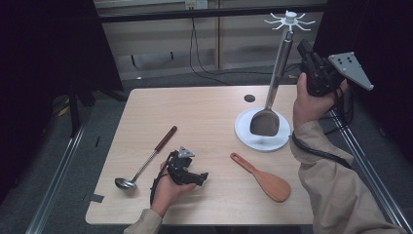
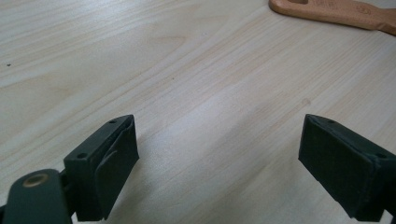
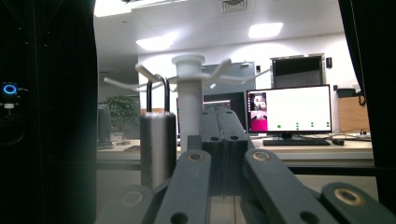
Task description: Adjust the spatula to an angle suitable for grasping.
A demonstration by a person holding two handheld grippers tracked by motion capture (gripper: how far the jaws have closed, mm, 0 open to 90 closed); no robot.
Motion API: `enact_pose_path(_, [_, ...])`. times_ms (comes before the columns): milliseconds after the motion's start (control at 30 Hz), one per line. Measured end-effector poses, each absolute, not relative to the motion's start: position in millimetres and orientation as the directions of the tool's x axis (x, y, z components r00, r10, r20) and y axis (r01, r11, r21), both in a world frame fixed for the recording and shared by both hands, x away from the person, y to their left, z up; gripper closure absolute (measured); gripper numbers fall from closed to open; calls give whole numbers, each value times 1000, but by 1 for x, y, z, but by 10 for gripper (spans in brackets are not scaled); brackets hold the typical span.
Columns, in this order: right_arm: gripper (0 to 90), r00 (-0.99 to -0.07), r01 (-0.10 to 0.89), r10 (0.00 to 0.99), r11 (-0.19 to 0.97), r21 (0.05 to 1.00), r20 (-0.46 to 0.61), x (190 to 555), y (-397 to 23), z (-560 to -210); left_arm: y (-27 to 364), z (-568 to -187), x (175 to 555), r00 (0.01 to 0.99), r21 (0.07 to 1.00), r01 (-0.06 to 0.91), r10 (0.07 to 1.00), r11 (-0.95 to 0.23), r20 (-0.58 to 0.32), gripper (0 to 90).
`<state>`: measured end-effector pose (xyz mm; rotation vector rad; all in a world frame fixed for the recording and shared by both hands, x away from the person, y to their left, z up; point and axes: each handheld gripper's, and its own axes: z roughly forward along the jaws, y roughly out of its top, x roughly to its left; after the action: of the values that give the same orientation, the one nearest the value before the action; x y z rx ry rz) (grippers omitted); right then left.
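the right tool [image 1: 308, 57] was raised beside the top of the white rack [image 1: 290, 20], its jaws pressed flat together with nothing between them. in the right gripper view the closed jaws stood just in front of the rack's post, and the metal handle of the spatula [image 3: 158, 144] hung by its loop from one of the rack's hooks, just left of the tool and apart from it. from above, the spatula [image 1: 271, 92] hung down at a slant, its dark blade just over the rack's round white base [image 1: 243, 131] at the far right of the surface [image 1: 204, 112]. the left tool [image 1: 192, 176] rested low on the near part of the surface, jaws wide and holding nothing. a ladle [image 1: 146, 161] lay to its left, a wooden rice paddle [image 1: 263, 178] to its right.
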<state>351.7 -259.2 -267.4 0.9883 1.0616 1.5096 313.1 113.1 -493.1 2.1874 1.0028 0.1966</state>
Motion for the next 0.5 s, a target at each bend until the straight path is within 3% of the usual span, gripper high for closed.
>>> enact_pose_path(500, [900, -139, -266, 985, -136, 954, 102, 361, -267, -250, 117, -490, 314, 695, 658, 597, 706, -460, -138, 116])
